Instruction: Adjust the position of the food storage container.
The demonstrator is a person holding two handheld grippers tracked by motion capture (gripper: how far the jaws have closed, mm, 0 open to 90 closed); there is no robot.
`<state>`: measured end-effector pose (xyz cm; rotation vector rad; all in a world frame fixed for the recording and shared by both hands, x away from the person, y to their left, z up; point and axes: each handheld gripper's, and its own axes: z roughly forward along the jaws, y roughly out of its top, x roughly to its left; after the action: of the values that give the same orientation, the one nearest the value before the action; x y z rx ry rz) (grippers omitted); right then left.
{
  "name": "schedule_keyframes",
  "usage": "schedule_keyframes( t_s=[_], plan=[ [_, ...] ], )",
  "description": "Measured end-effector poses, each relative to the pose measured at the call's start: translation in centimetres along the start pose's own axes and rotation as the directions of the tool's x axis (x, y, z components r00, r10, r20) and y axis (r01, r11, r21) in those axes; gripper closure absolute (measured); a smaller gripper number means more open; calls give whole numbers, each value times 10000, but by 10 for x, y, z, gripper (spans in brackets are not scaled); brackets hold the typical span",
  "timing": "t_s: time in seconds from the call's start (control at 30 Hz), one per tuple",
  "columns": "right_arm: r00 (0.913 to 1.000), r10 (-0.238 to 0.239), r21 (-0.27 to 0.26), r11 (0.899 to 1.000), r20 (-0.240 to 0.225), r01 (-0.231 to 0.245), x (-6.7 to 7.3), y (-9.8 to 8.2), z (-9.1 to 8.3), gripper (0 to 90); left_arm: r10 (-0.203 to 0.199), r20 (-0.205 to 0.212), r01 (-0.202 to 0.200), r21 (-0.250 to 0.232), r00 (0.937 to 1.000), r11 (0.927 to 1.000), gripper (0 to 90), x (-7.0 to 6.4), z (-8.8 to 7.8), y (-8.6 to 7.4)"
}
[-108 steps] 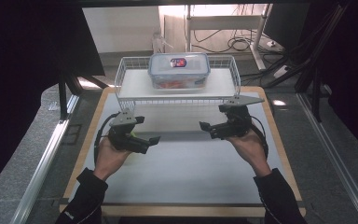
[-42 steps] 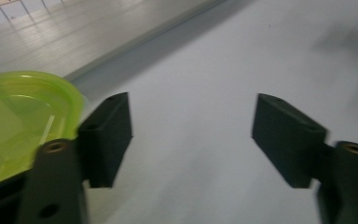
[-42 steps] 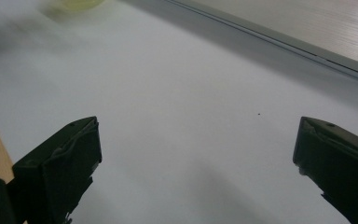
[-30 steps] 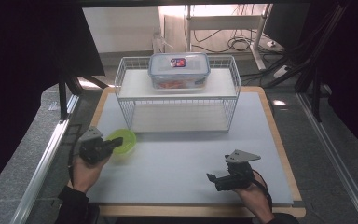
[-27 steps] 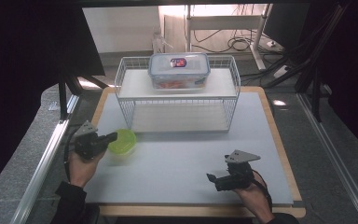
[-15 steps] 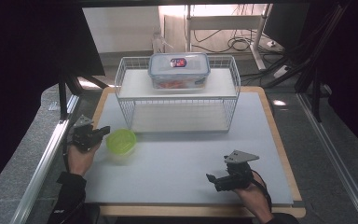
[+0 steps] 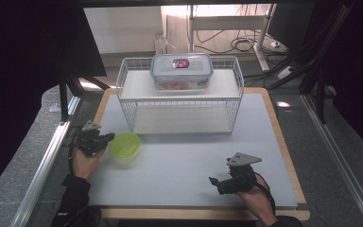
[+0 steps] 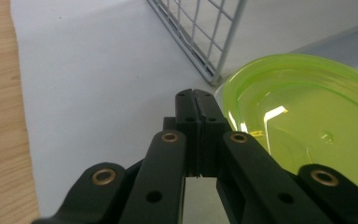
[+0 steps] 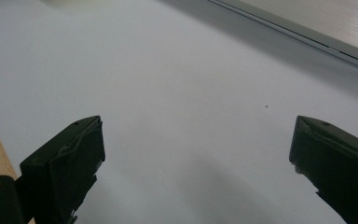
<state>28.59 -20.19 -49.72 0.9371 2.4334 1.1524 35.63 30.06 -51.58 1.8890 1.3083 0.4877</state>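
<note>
Left claw [image 8: 196, 100], jaws pressed together and empty, sits just left of a translucent lime-green plastic bowl [image 8: 307, 126]. Likely light, stiff, slippery; best pinched at its thin rim.

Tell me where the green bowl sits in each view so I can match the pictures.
High view: the bowl sits left of centre on the grey mat, in front of the rack's left corner, just right of the left claw.
Left gripper view: it fills the right side, beside the shut jaws.
Right gripper view: not in it.
Shared landmark: the wire rack, whose corner leg stands just behind the bowl.
</note>
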Motion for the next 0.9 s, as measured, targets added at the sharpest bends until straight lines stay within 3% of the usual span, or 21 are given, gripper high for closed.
schedule_keyframes(
  t_s=[0.33,0.57,0.77,0.9],
  plan=[
    [10000,-26,107,9999,-1,26,1,0,1,30,-145,183,143,104,9997,9998,899,-20,-3,-5],
    [10000,-14,172,9999,-2,14,0,-1,1,30,-161,623,149,196,9979,9997,900,-45,-7,-11],
    [10000,-31,236,9997,12,30,0,-1,3,30,-203,1265,168,285,9918,9995,900,-68,-8,-14],
    [10000,11,252,9997,31,-12,0,-1,2,30,-60,1343,16,325,9909,9995,899,-73,-8,-15]
  ],
)
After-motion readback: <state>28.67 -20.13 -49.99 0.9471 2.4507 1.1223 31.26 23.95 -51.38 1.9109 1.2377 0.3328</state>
